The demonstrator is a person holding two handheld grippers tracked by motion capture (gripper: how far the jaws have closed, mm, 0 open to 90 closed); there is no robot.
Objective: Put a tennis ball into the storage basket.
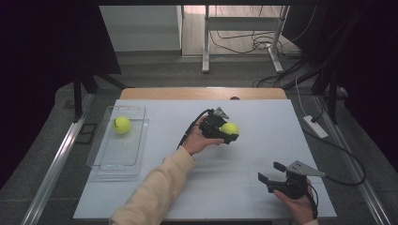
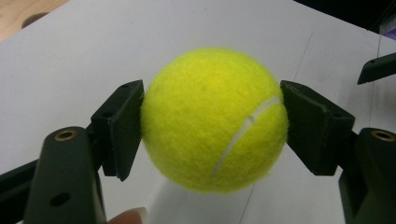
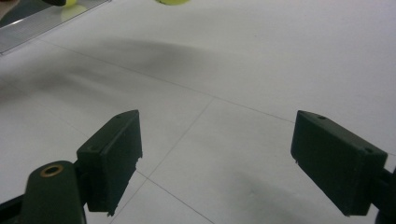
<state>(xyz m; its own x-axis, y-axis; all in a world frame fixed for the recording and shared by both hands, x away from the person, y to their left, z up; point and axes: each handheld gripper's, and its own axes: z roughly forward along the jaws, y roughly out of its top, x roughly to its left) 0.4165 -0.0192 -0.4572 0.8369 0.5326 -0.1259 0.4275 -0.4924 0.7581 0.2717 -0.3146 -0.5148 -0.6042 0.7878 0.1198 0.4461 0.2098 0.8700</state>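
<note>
Left hand-held gripper (image 1: 228, 134) is reached out over mid-tabletop (image 1: 263, 117), clamped on a tennis ball (image 1: 230, 128), held clear of the surface. Right hand-held gripper (image 1: 271, 172) sits near the front right edge, jaws spread, empty. Clear tray (image 1: 137, 154) at left holds a second ball (image 1: 122, 124); bare surface lies between the tray and the held ball.

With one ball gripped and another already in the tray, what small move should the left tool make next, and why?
Probably carry the ball leftward toward the clear tray. The left tool is shut on it, both pads pressing its sides, and it sits above the table. A second ball already lies in the tray with room beside it. The right tool rests open, apart.
</note>
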